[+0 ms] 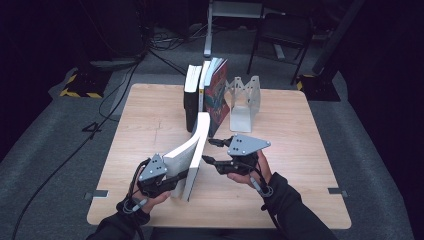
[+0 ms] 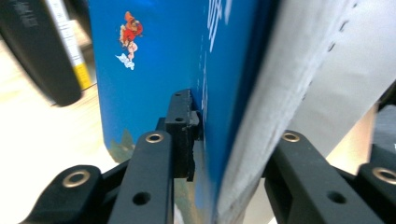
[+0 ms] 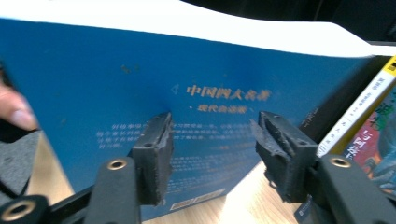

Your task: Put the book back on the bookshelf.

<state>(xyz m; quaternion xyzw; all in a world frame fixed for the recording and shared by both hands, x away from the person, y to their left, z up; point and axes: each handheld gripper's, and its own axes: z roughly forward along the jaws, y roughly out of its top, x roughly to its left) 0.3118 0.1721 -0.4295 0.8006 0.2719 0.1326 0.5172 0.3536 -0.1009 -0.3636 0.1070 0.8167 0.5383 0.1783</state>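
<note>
- High view: a thick blue-covered paperback book [image 1: 192, 155] stands on its lower edge on the pale wooden table [image 1: 300, 165], its white page block turned up and to the left, its far end leaning toward the row of upright books [image 1: 205, 95] at the table's back edge.
- The left gripper [image 1: 172, 180], held in the person's left hand [image 1: 152, 197], clamps the near end of the book; its jaws sit on either side of the book's thickness.
- The right gripper [image 1: 212, 151], in the right hand [image 1: 250, 172], points left at the book's cover, its tips just beside the cover; a grey three-cornered plate rides on top of it.
- A white metal bookend [image 1: 245, 102] stands just right of the upright row.
- Left gripper view: the left gripper [image 2: 229, 154] pinches the blue book [image 2: 154, 70]; the left pad presses flat on the blue cover, and the right jaw sits against the white page block. A small red cartoon figure is printed on the cover. A black book spine [image 2: 42, 51] shows at the upper left.
- Right gripper view: the right gripper [image 3: 212, 140] has its jaws spread, both pads in front of the blue cover [image 3: 93, 84] with printed text between them; nothing is gripped. Whether the pads touch the cover I cannot tell. A fingertip [image 3: 16, 112] shows at the left edge, and spines of the upright books [image 3: 369, 116] show at the right.
</note>
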